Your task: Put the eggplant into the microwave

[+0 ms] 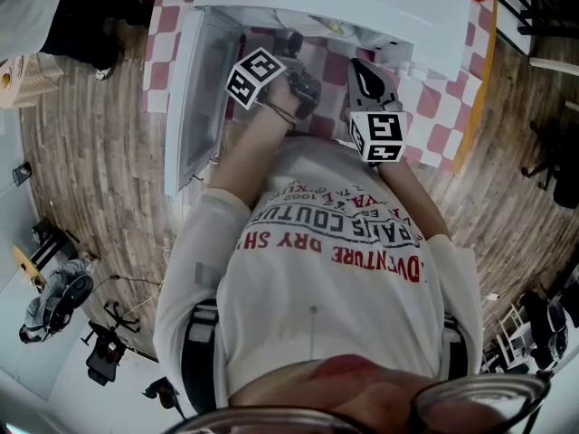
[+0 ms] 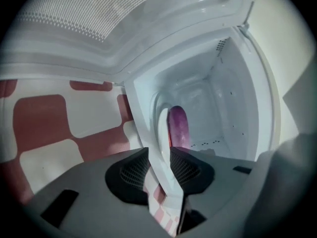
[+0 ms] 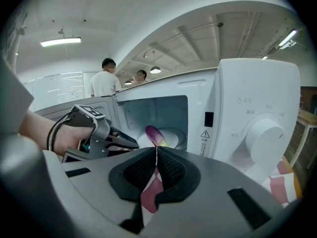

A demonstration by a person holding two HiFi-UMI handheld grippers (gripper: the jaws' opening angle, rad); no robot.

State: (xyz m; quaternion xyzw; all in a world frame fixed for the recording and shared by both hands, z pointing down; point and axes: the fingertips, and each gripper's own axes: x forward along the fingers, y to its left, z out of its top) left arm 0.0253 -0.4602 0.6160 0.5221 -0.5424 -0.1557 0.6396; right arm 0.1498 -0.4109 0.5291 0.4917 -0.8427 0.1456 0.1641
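Checkered tablecloth [image 1: 425, 107]; microwave [image 3: 247, 108] open, eggplant [image 2: 178, 124] inside. Left gripper [image 2: 159, 155] jaws apart, empty; right gripper [image 3: 157, 155] closed, empty. Risk: on withdrawal, left jaw could clip eggplant, rolling it out.

— What sort of place is it?
— A large open lab or studio hall rather than a home kitchen. There is a long strip ceiling light [image 3: 60, 42], a broad ribbed ceiling [image 3: 223, 33], and two people standing [image 3: 105, 78] far behind.
— And closer in?
— A boxy white microwave [image 3: 247, 128] sits on a red-and-white checked tabletop cloth [image 1: 434, 107]. Black tripod-like gear [image 1: 104, 351] stands on the brown wood-plank floor [image 1: 99, 152].
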